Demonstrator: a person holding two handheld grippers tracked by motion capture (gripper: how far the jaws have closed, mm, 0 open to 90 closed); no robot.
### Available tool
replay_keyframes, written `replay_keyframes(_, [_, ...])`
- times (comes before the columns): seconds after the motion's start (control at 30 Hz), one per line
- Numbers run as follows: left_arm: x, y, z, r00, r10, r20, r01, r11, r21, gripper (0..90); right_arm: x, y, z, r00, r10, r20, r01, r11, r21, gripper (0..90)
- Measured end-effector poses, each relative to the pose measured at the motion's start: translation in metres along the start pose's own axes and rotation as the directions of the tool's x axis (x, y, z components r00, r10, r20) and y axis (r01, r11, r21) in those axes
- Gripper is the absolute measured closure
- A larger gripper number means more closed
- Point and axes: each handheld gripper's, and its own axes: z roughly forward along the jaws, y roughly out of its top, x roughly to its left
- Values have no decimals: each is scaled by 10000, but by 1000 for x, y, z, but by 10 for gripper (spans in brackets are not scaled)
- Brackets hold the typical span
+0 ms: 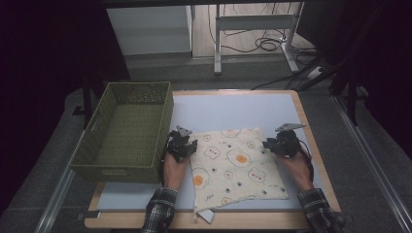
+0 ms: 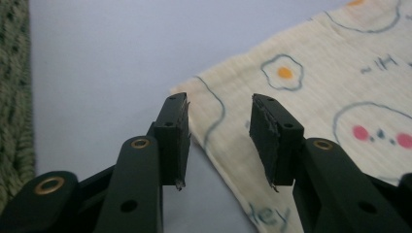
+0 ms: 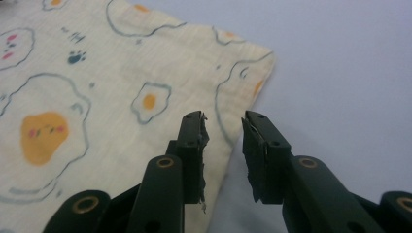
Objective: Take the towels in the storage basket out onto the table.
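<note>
Folded cloth (image 1: 235,167), cream with fried-egg print, lies flat on the bench (image 1: 243,109), just right of the green woven basket (image 1: 127,131). A white tag sticks out at its near corner.

Left gripper (image 1: 182,144) sits at the cloth's far-left corner, jaws parted; in the left gripper view (image 2: 218,138) the cloth edge runs between them, pads not pressing. Right gripper (image 1: 282,142) at the far-right corner, jaws likewise apart, edge between them and unpinched in the right gripper view (image 3: 224,153).

Risks, as I judge them:
- One gripper may close on the top layer alone, so the fold opens on lifting.
- Uneven grips would drag the cloth askew.
- A left-hand swing could clip the basket wall.
</note>
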Motion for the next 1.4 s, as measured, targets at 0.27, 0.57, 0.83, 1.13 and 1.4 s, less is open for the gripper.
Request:
replay_keyframes(0.27, [6,3,11,9988,-22,-495,22,10000,-2,548,-15,21,19,9999,141,90,-140,9998,-108,702])
replay_keyframes(0.57, [13,10,21,9971,-436,-621,446,9989,148,497,-24,35,49,9993,75,365,-77,10000,54,702])
replay_keyframes(0.83, [16,16,26,9969,-660,425,651,9976,232,836,-16,43,50,9987,-159,492,136,9988,467,873])
replay_keyframes(1.13, [20,58,39,9957,-541,751,575,9974,-441,845,-45,54,28,9926,652,1025,-612,9973,-413,872])
replay_keyframes(1.4, [5,66,19,9972,267,697,-222,9976,-649,844,-43,53,3,9977,427,526,-419,9990,-153,872])
